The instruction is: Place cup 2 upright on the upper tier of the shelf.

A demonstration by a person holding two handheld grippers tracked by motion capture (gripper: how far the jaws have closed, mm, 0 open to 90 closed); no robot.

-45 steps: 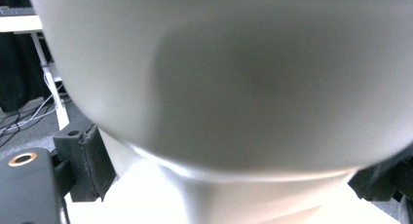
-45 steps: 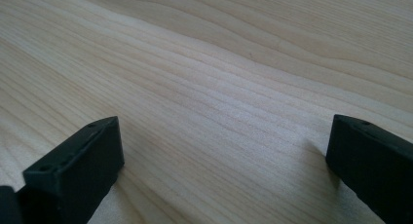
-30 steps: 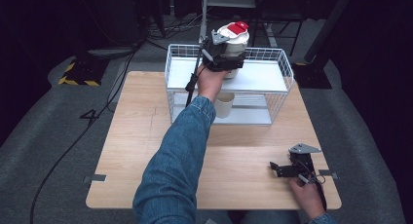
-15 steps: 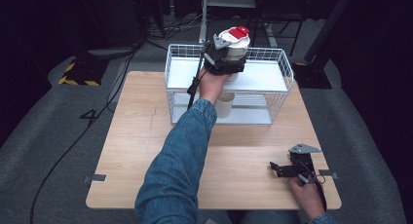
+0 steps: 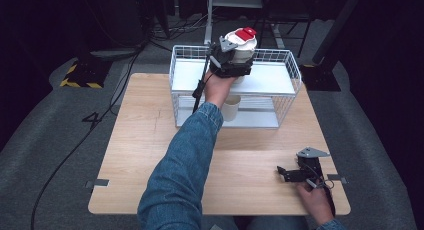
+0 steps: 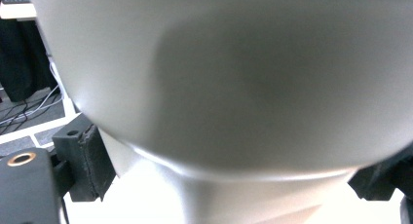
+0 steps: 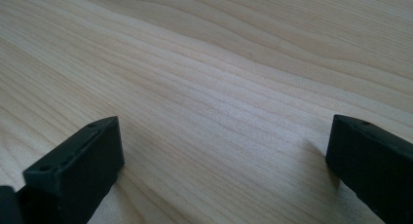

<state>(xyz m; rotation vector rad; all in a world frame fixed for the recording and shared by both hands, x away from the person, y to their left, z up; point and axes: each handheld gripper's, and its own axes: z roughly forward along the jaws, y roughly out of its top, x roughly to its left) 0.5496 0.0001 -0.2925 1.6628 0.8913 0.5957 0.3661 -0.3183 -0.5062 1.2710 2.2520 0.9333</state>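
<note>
Overhead, smooth rounded white cup (image 5: 243,46).

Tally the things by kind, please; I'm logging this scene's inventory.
White cups: 2 (one with red top in the left hand-held gripper; one on the rack's lower shelf)
Wire racks: 1
Hand-held grippers: 2 (right)
Tables: 1
Total: 6

Blue denim sleeve (image 5: 177,170), black hand-held gripper (image 5: 286,174)

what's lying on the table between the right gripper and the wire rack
Nothing: in the high view only bare wooden table lies between the right gripper and the wire rack. The right gripper view shows bare wood too.
</note>
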